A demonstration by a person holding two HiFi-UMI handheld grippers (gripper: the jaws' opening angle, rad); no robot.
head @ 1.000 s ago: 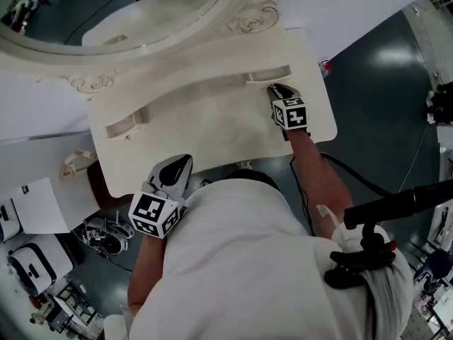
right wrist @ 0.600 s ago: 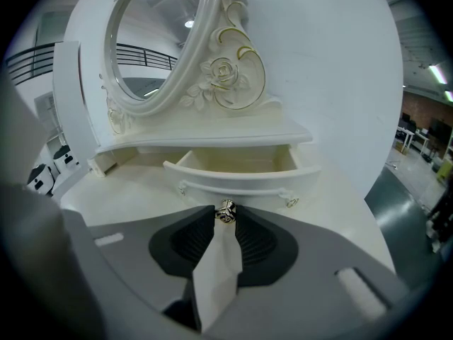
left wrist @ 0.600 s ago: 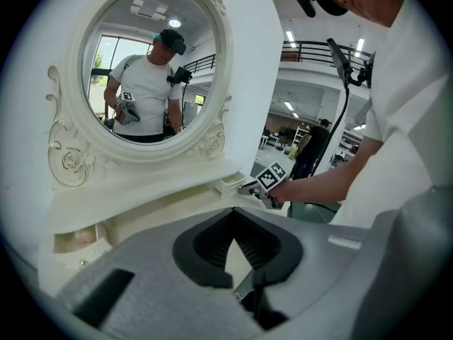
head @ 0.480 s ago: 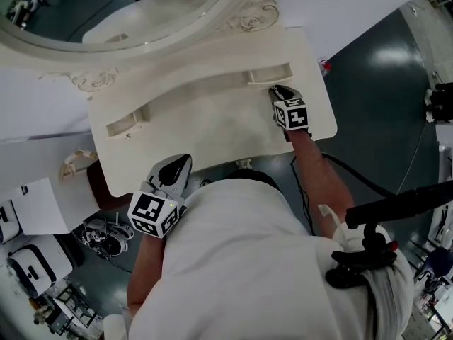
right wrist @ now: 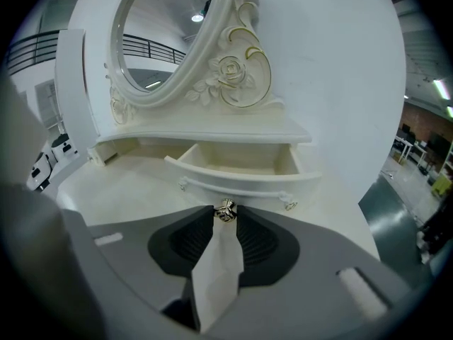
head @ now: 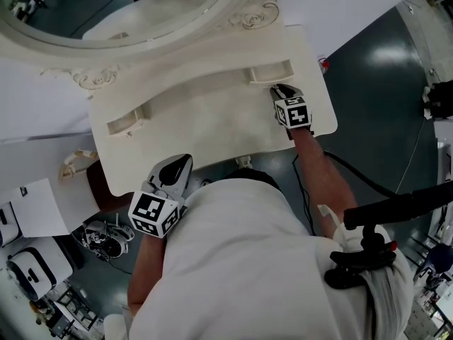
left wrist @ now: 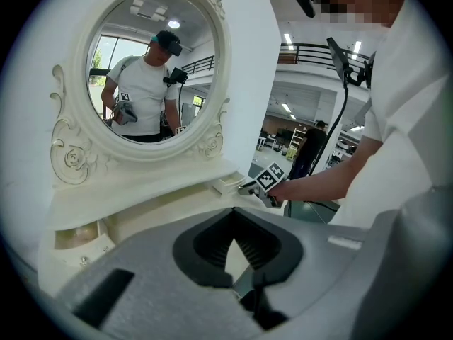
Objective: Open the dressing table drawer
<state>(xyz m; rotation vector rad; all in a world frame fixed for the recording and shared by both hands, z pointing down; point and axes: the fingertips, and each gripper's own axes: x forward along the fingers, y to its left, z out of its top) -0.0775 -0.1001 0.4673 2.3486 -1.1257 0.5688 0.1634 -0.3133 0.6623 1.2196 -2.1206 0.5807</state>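
Right gripper view: the right claw (right wrist: 225,219) has the drawer knob (right wrist: 226,210) between its jaw tips, touching both as the jaws ease apart. The drawer (right wrist: 237,167) stands pulled out straight ahead of the claw, beneath the mirror (right wrist: 159,41). In the head view the knob is hidden under that claw. That view does show the left claw (head: 182,163), closed on nothing and well back off the tabletop's (head: 212,129) front edge, beside the person's shirt (head: 248,261).
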